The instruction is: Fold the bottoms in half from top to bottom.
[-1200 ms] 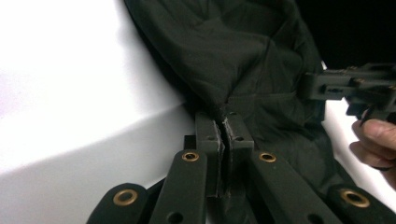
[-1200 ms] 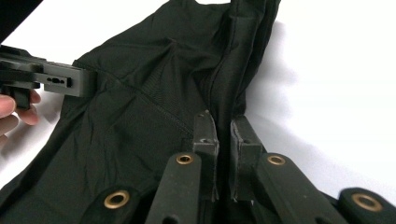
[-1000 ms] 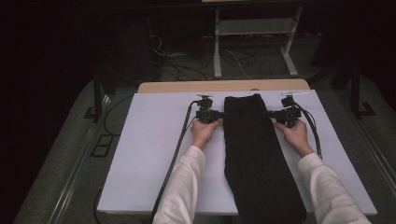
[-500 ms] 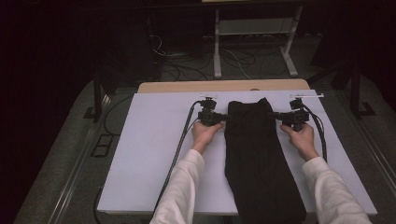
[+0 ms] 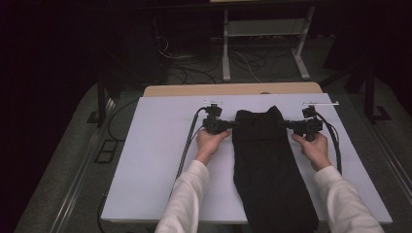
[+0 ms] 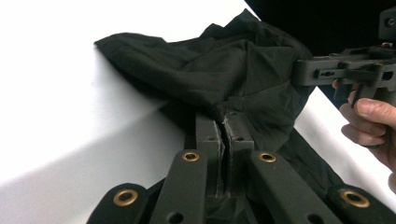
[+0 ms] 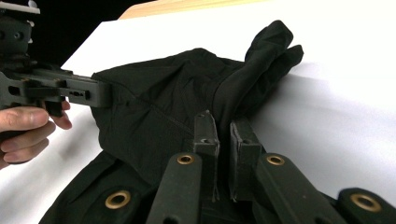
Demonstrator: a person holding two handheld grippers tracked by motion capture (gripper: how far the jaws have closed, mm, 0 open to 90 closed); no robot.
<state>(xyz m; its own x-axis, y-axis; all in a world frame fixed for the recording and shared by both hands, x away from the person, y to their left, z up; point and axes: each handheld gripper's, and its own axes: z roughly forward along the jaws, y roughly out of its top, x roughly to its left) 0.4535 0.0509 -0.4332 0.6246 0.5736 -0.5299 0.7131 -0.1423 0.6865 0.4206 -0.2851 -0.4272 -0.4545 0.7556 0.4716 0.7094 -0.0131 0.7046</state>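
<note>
Clamped on opposite side edges of black garment (image 5: 266, 160): left gripper (image 6: 223, 135) and right gripper (image 7: 224, 135), jaws pinched on fabric. Held apart, probably to keep far end spread. Laid lengthwise on white table (image 5: 155, 160), near end overhanging front edge.

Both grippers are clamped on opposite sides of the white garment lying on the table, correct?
Not quite: the garment is black, as the high view shows; the table surface is white. The left gripper and right gripper are indeed clamped on its opposite sides.
</note>
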